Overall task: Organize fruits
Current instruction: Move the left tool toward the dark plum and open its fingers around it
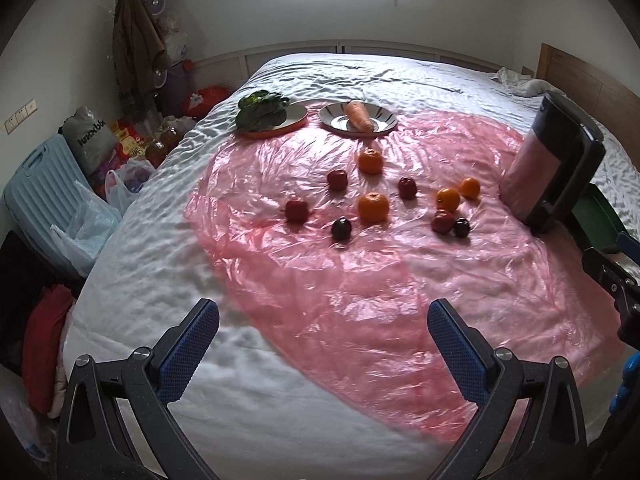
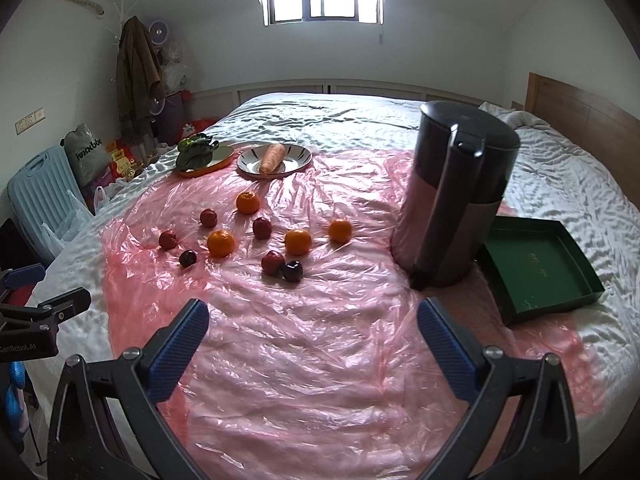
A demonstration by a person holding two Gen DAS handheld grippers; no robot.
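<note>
Several oranges [image 1: 373, 207] [image 2: 220, 243] and small dark red fruits [image 1: 297, 210] [image 2: 273, 262] lie scattered on a pink plastic sheet [image 1: 360, 300] [image 2: 300, 340] spread over a bed. A green tray [image 2: 536, 268] sits empty at the right, behind a tall dark cylindrical appliance [image 2: 452, 196] [image 1: 548, 168]. My left gripper [image 1: 322, 328] is open and empty, well short of the fruits. My right gripper [image 2: 312, 328] is open and empty, near the sheet's front. The right gripper's body shows at the right edge of the left wrist view [image 1: 612, 276].
A white plate with a carrot [image 2: 273, 158] [image 1: 359, 117] and an orange plate with leafy greens [image 2: 198, 154] [image 1: 262, 110] stand at the far side of the sheet. A blue suitcase [image 1: 44, 196], bags and clutter lie on the floor left of the bed.
</note>
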